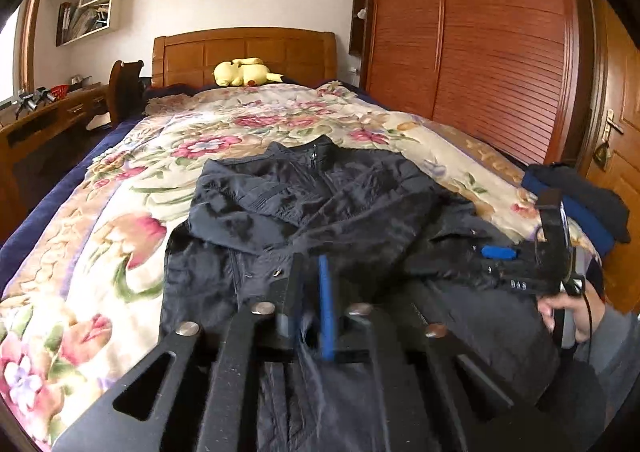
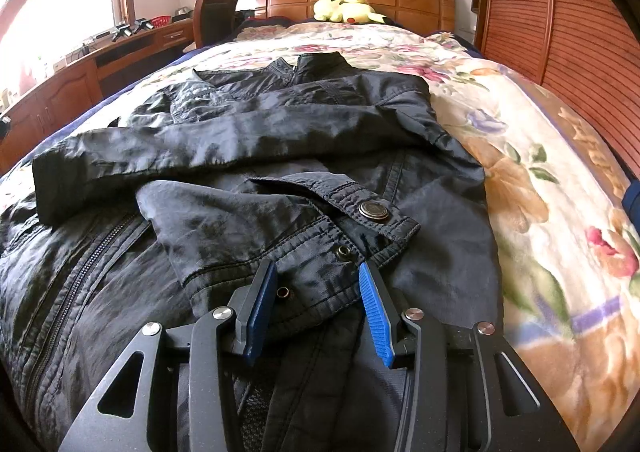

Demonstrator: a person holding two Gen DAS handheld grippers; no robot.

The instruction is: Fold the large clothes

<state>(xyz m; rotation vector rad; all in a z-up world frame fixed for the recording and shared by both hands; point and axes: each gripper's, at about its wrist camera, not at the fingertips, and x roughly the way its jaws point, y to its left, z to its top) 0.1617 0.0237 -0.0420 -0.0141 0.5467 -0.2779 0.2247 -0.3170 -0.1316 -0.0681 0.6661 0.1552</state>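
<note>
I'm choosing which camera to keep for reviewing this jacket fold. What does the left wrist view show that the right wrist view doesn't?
Only the left wrist view shows the right gripper from outside, the hand holding it, a blue and dark bundle at the bed's edge, and a door handle. Only the right wrist view shows the sleeve cuff with its metal snap button between that gripper's pads, and the zipper. Both show the dark jacket on the floral bedspread, the yellow plush toy and the wardrobe.

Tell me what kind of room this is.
A bedroom in a home, most likely: a bed with a wooden headboard and floral quilt, a yellow plush toy at its head, and a slatted wooden wardrobe beside it.
</note>
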